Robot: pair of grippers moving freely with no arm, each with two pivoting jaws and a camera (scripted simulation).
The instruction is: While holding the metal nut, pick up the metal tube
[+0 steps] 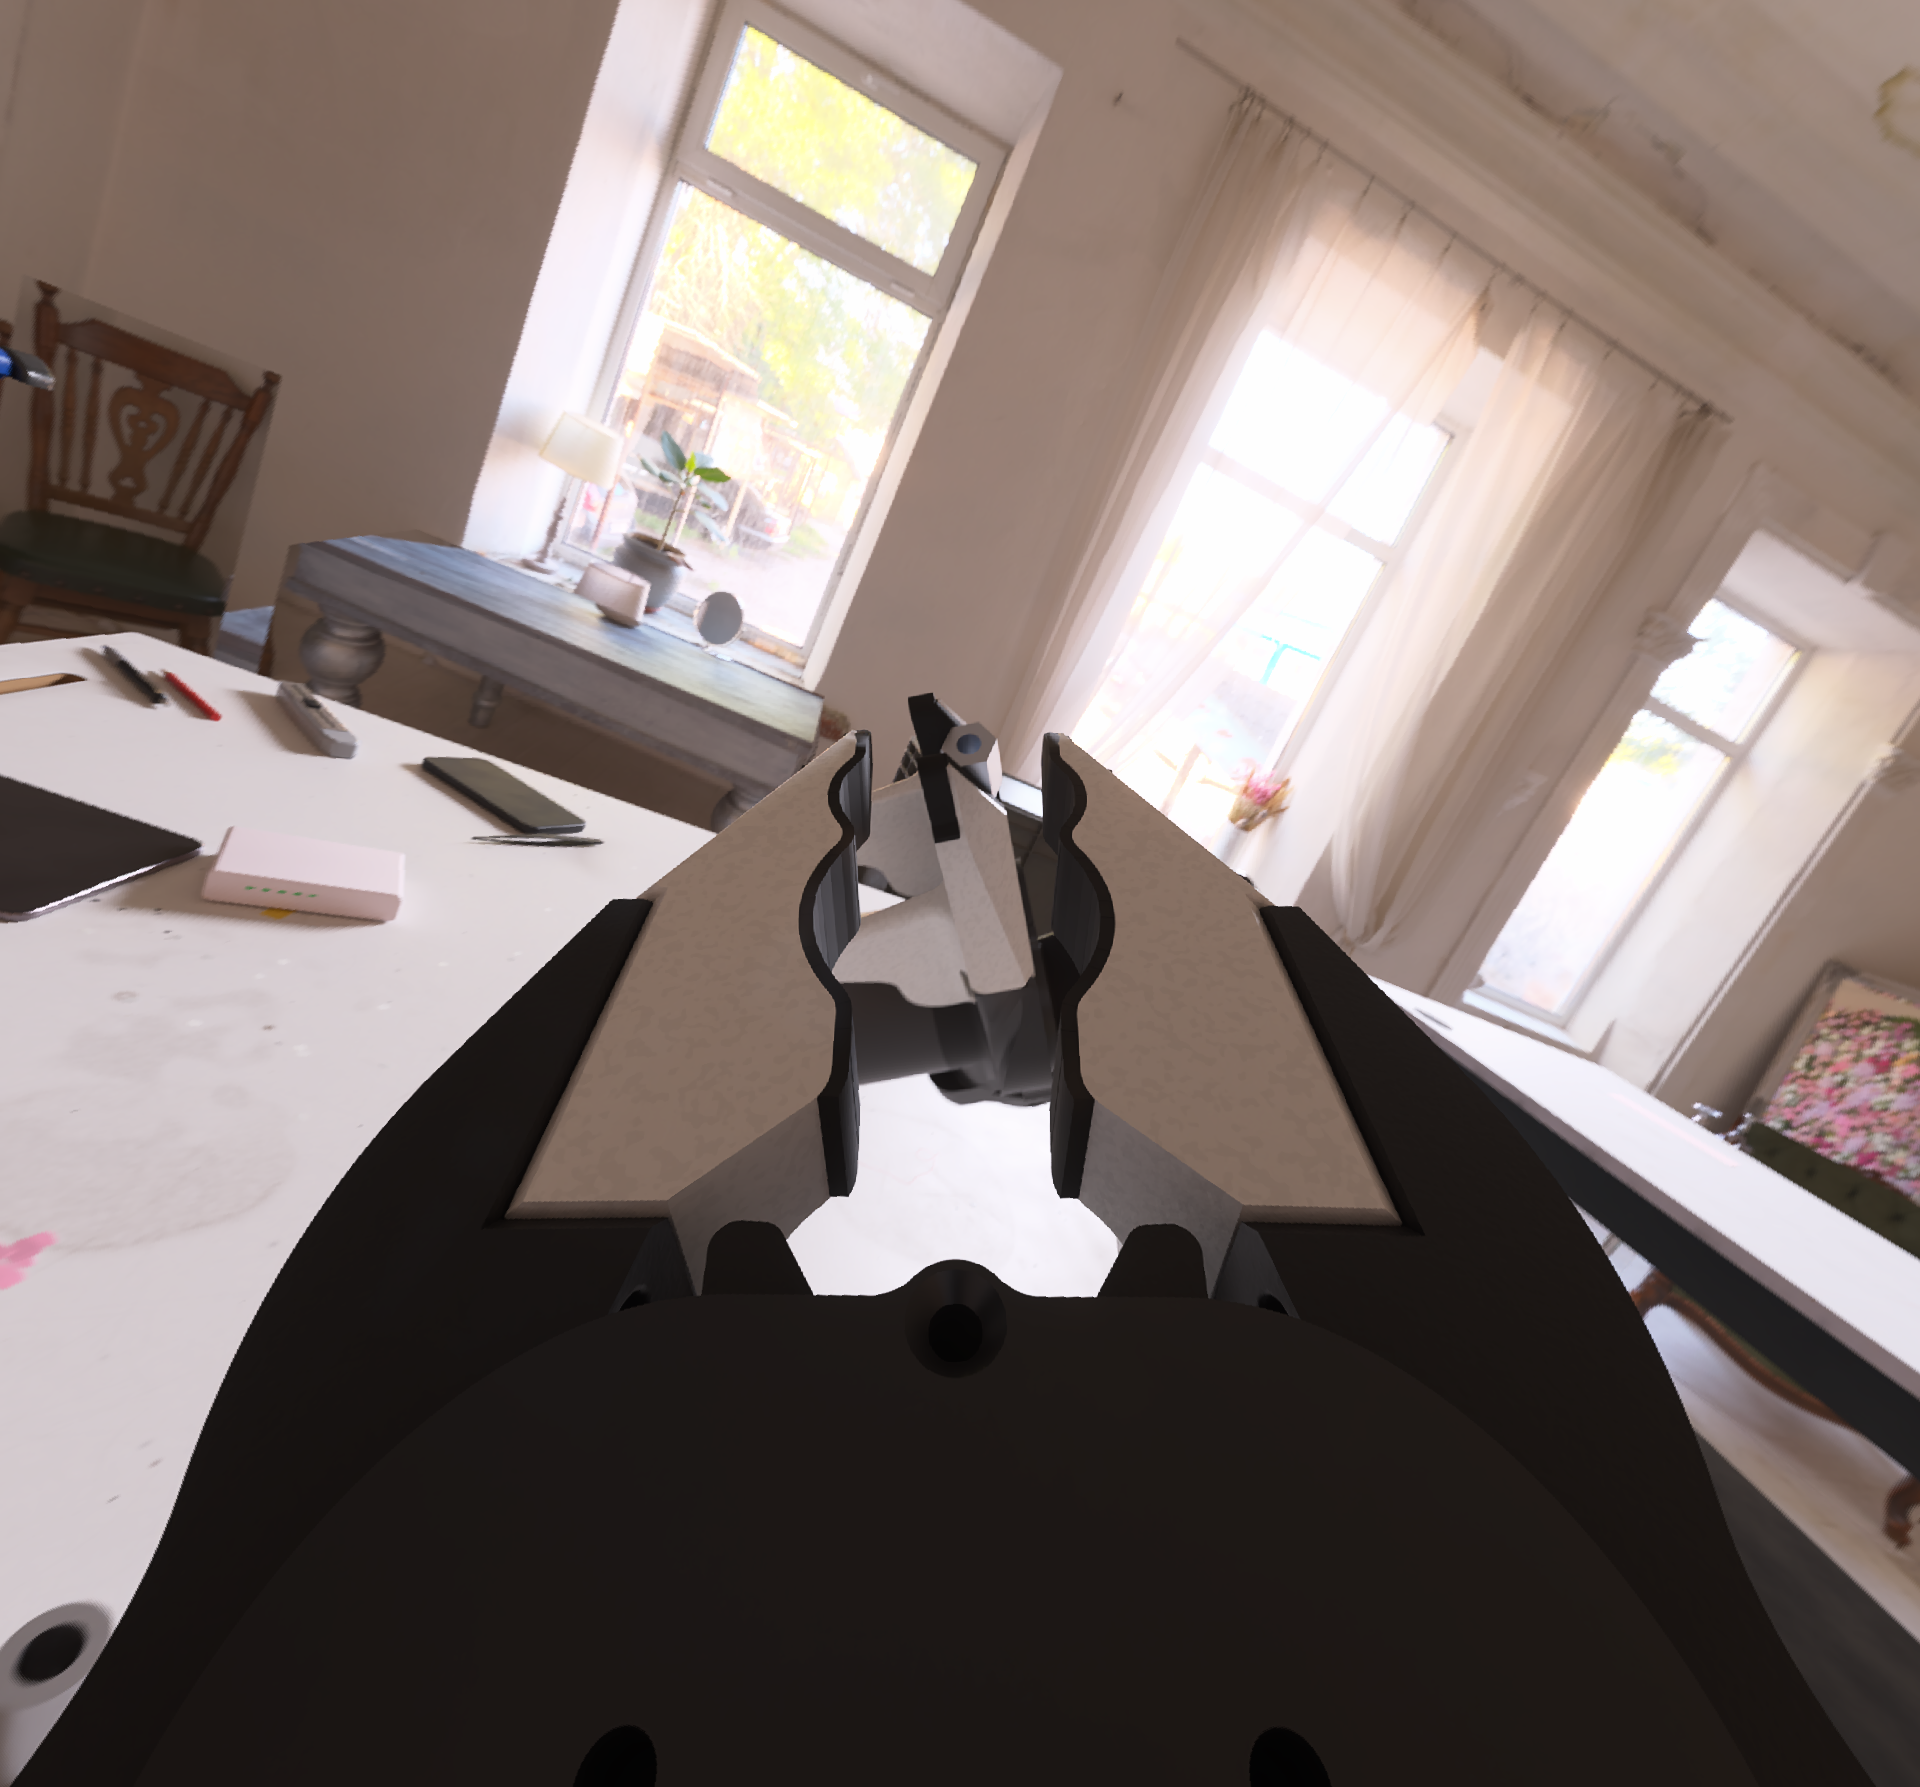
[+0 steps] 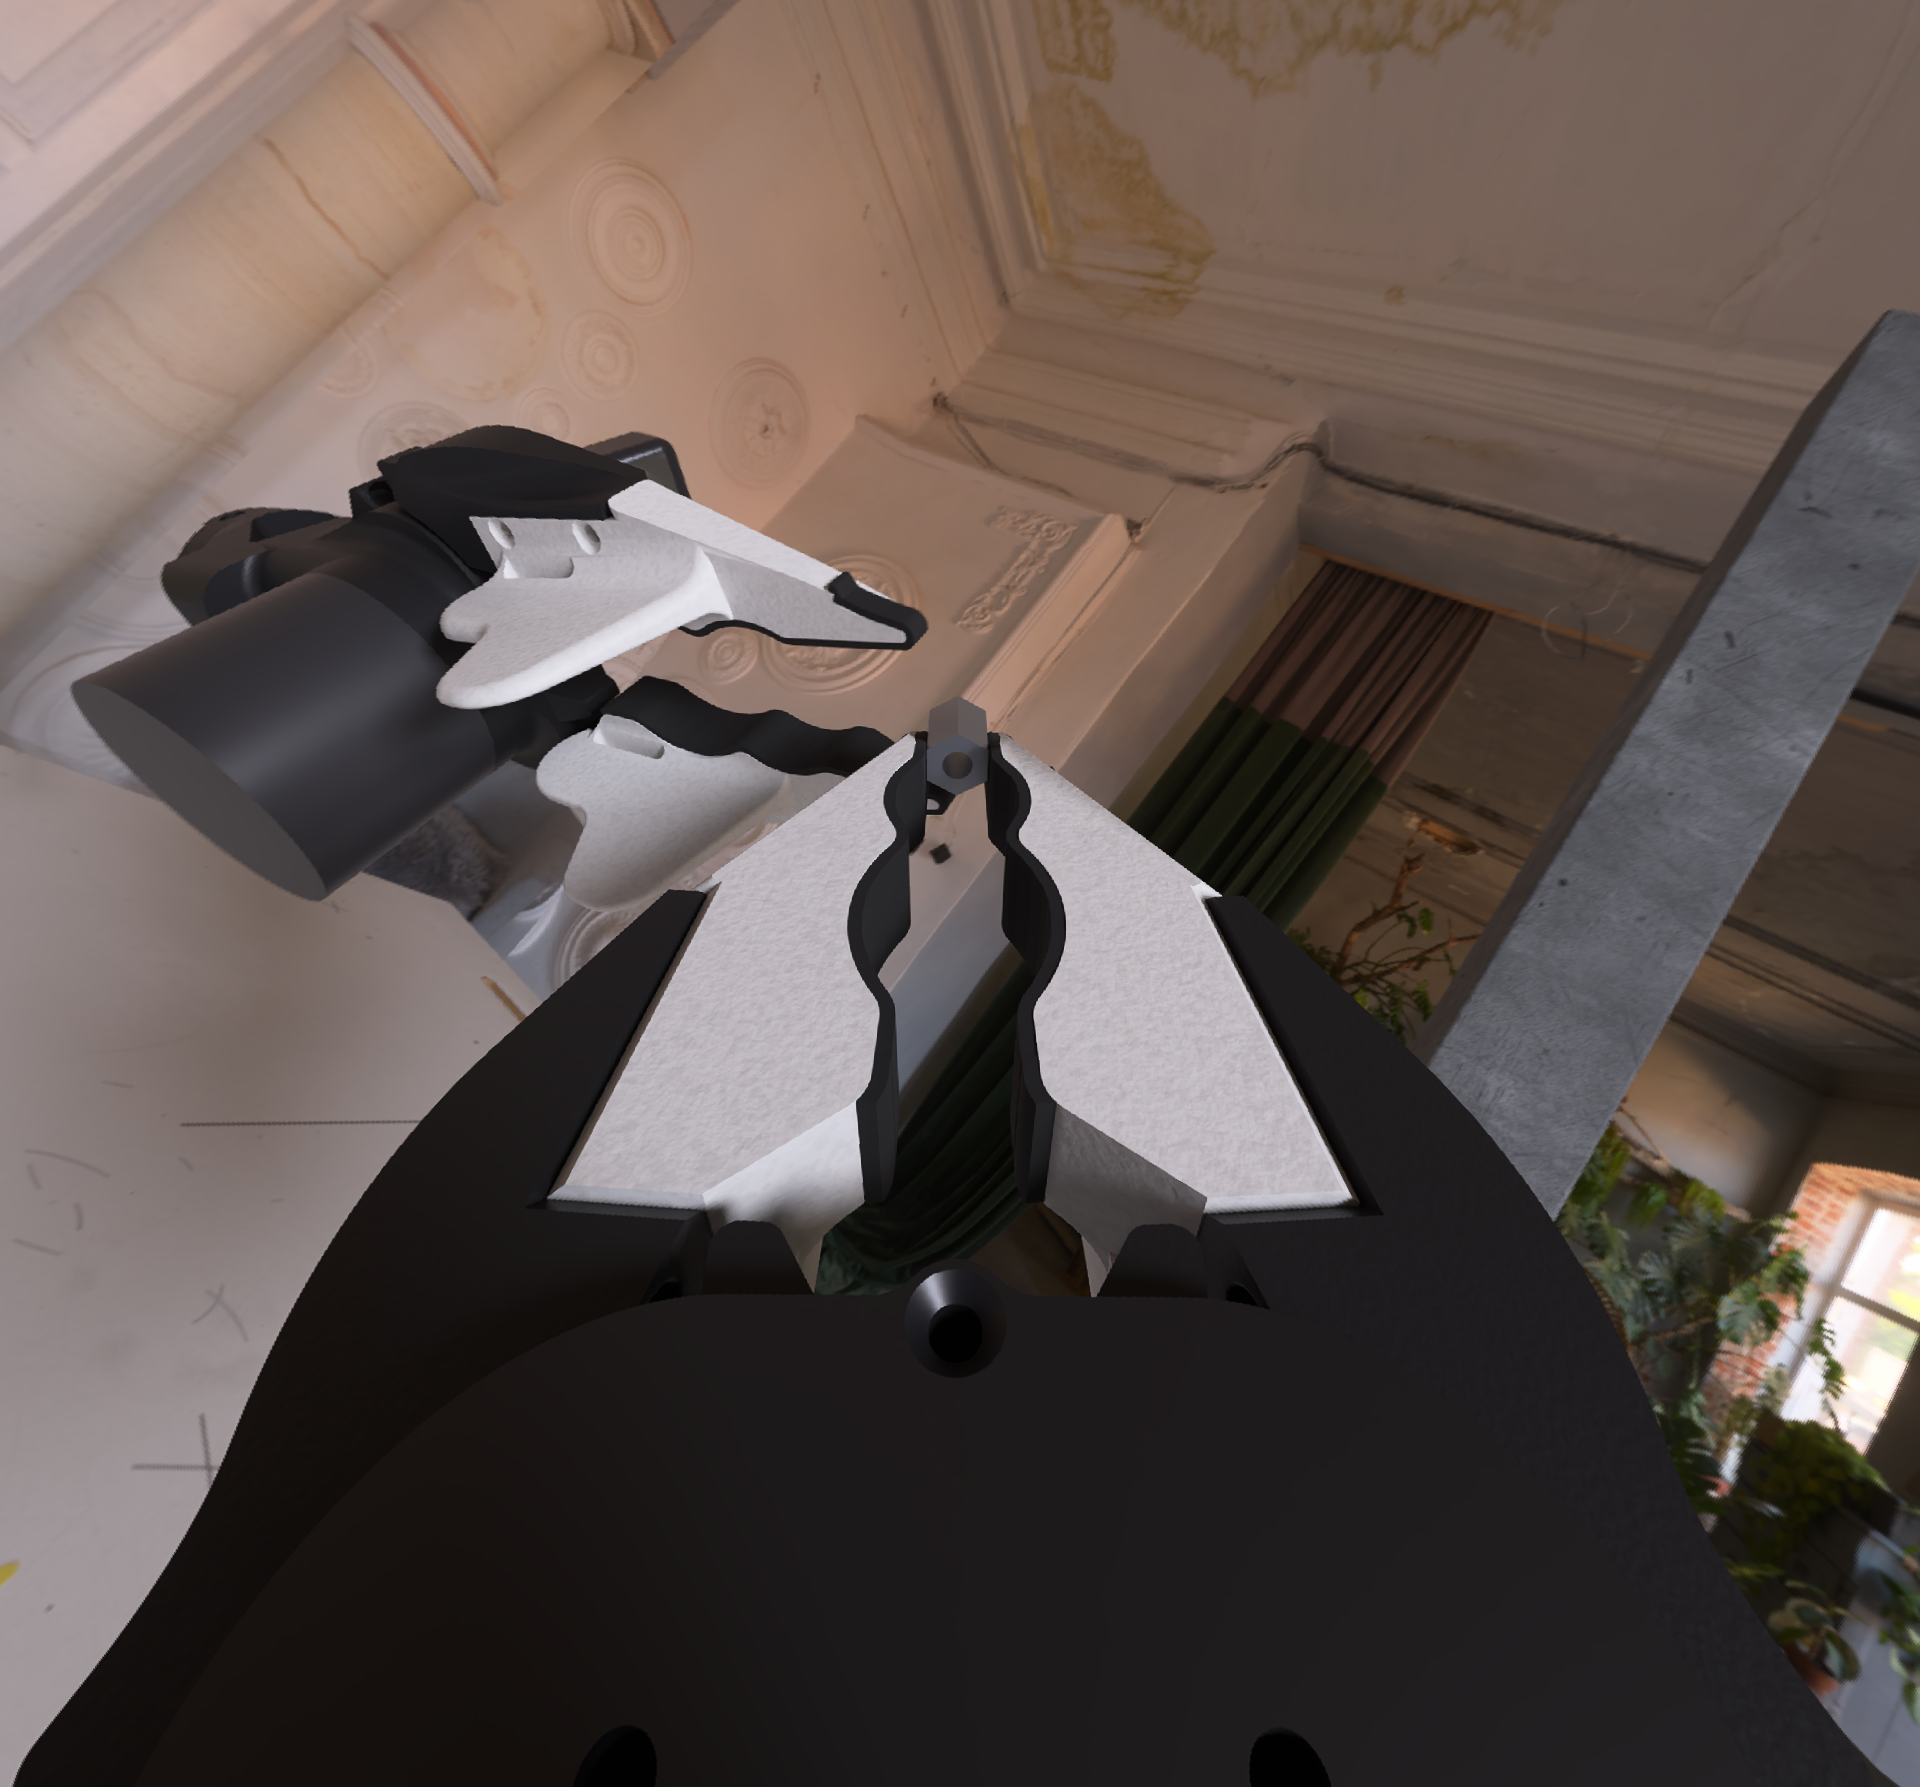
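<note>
My right gripper is shut on a small grey hex metal nut, pinched at the fingertips and held up in the air. The nut also shows in the left wrist view, straight ahead between my left fingers. My left gripper is open and empty, raised above the white table. It also shows in the right wrist view, up and to the left, with its jaws apart. A short pale grey metal tube with a round bore lies on the table at the bottom left edge, beside my left gripper's body.
On the table to the left lie a dark tablet, a pale pink box, a black phone, tweezers, a utility knife and pens. A wooden chair stands behind. A grey slab rises at the right.
</note>
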